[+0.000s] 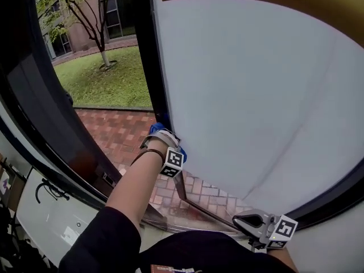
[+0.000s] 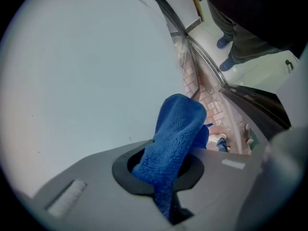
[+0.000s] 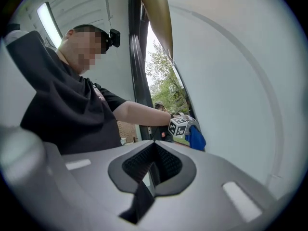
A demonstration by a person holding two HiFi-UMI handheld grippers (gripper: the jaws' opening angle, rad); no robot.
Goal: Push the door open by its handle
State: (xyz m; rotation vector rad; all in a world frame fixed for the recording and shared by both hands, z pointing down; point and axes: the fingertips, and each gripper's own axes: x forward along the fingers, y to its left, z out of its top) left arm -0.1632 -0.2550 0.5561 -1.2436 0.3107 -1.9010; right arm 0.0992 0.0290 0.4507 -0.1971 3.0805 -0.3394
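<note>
Left tongs (image 1: pixel 164 138) pinch a blue cloth (image 2: pixel 175 134) near the frosted door (image 1: pixel 256 95); right tongs (image 3: pixel 151 167) are closed and empty. The door is probably heavy, stiff and slick, so push near its free edge.

Free passage lies between the dark door frame (image 1: pixel 40 112) and the white door panel (image 1: pixel 256 95), over the brick paving (image 1: pixel 122 132); the panel blocks the right side, the left gripper (image 1: pixel 160 132) occupying its edge.
</note>
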